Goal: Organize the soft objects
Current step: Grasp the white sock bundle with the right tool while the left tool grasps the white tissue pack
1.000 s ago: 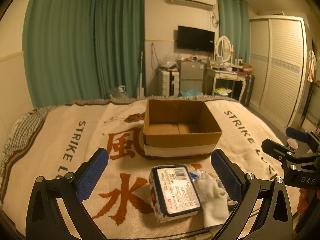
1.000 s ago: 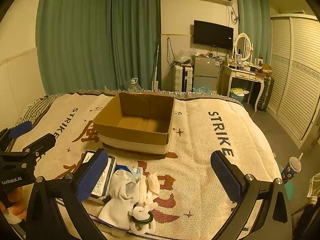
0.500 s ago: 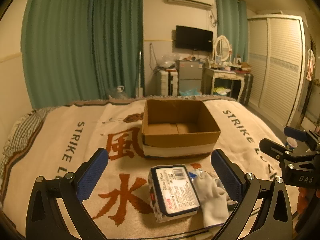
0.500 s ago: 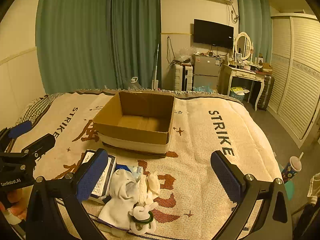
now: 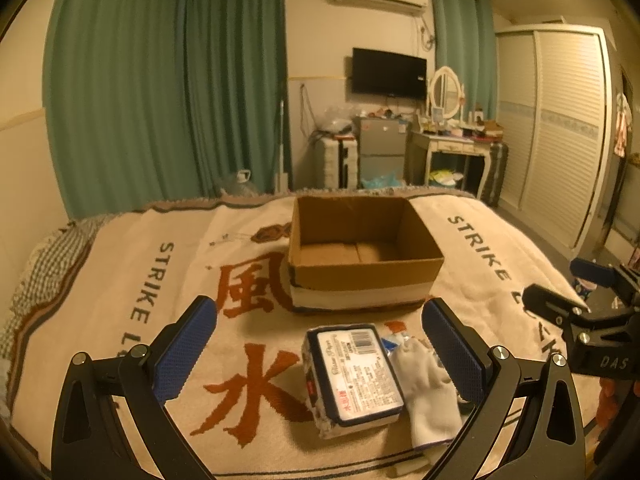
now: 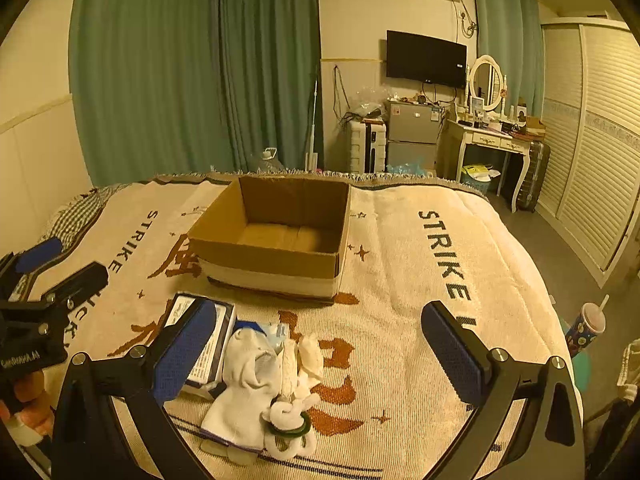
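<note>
An open cardboard box (image 5: 362, 254) (image 6: 276, 236) stands empty on the printed blanket. In front of it lies a tissue pack (image 5: 354, 374) (image 6: 204, 340) with a white sock (image 5: 430, 392) (image 6: 244, 384) against its right side. A small white plush with a green ring (image 6: 288, 424) rests by the sock. My left gripper (image 5: 318, 354) hovers open above the tissue pack, holding nothing. My right gripper (image 6: 316, 354) hangs open over the sock pile, also holding nothing.
The blanket (image 6: 404, 280) covers a bed. To the right past its edge are a floor cup (image 6: 588, 326), a wardrobe (image 5: 560, 128) and a dressing table (image 6: 488, 140). Green curtains (image 5: 168, 80) hang behind.
Both views have shifted only slightly; the grippers stay open and the objects on the blanket have not moved.
</note>
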Motion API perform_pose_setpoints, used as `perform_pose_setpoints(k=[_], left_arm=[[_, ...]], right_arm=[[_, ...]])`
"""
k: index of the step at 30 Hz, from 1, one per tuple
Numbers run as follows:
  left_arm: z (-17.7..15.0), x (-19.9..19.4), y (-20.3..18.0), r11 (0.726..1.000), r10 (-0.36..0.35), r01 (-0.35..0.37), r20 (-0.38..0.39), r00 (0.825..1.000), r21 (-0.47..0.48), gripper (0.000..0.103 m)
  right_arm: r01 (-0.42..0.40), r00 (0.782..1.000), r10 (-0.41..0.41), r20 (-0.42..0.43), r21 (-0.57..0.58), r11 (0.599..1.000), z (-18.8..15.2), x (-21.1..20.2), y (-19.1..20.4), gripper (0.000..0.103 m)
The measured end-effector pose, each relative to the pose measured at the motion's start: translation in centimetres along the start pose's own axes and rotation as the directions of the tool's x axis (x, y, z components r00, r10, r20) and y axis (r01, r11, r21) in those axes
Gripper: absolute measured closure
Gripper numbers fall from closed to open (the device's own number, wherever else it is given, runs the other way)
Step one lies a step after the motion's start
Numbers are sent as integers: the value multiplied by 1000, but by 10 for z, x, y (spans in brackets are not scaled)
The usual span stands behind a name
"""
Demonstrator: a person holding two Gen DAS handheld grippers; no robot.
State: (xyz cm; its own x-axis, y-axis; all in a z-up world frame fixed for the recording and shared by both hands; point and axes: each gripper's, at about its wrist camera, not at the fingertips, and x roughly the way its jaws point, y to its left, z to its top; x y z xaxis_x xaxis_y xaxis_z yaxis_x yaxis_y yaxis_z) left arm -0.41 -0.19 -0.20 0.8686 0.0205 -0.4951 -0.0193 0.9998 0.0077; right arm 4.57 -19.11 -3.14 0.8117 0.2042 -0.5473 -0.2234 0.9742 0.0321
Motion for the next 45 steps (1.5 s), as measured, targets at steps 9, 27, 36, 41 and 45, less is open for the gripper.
perform_pose_setpoints(k=[9,27,36,41,45], left_arm=[[-34,29,6,1000,25,-23,-105,994,16,0],[-67,75,30,1000,-3,7,-204,979,16,0],[-67,78,31,999,-33,37,-211,977,16,0],[-69,73,25,998,-65,64,-223,973,-10,0],[-78,72,7,996,-86,86,-251,964,-11,0]], right_arm=[[-20,992,10,-128,-71,997,-20,31,13,0],[-130,923,36,-384,-221,967,-64,112,64,29],[-169,909,84,-409,-175,970,-64,121,63,66],[-177,924,123,-362,-120,977,-49,108,51,68],[-169,940,134,-313,-89,982,-36,94,41,68]])
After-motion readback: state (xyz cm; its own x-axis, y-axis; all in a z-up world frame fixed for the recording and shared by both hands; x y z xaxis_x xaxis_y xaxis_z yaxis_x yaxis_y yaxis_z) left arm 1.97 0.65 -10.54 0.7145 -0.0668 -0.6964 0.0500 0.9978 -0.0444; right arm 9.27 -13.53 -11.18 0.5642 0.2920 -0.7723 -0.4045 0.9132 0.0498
